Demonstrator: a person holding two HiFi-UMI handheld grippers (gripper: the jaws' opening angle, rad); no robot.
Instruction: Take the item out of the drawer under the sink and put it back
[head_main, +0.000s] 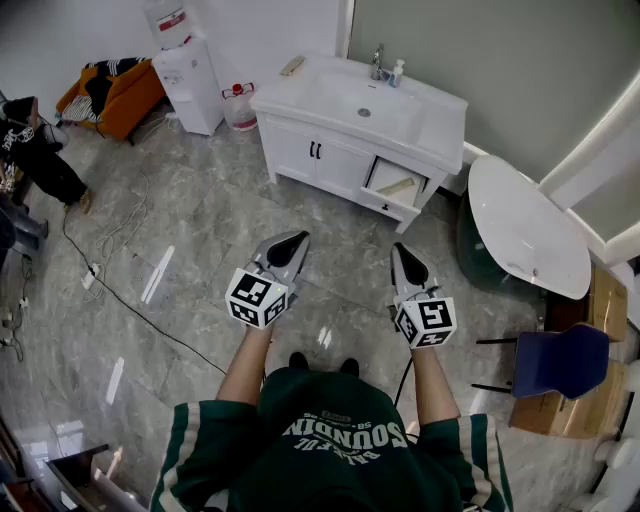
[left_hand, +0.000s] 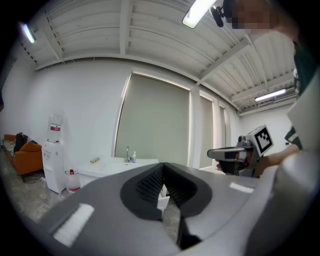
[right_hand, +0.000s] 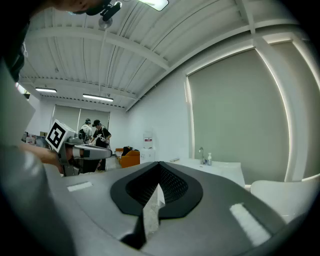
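The white sink cabinet (head_main: 300, 150) stands against the far wall. Its right-hand drawer (head_main: 384, 203) is pulled open, and a pale tan, stick-like item (head_main: 397, 186) lies inside. I stand well back from it on the tiled floor. My left gripper (head_main: 290, 243) and right gripper (head_main: 403, 255) are held level side by side, pointing toward the cabinet. Both are shut with nothing between the jaws. In the left gripper view the jaws (left_hand: 162, 167) meet at the tip, as they do in the right gripper view (right_hand: 159, 167).
A water dispenser (head_main: 190, 75) and a red-capped jug (head_main: 240, 105) stand left of the cabinet, with an orange sofa (head_main: 115, 95) beyond. A white oval table (head_main: 525, 225) and a blue chair (head_main: 560, 360) are at the right. A black cable (head_main: 120, 295) runs across the floor at left.
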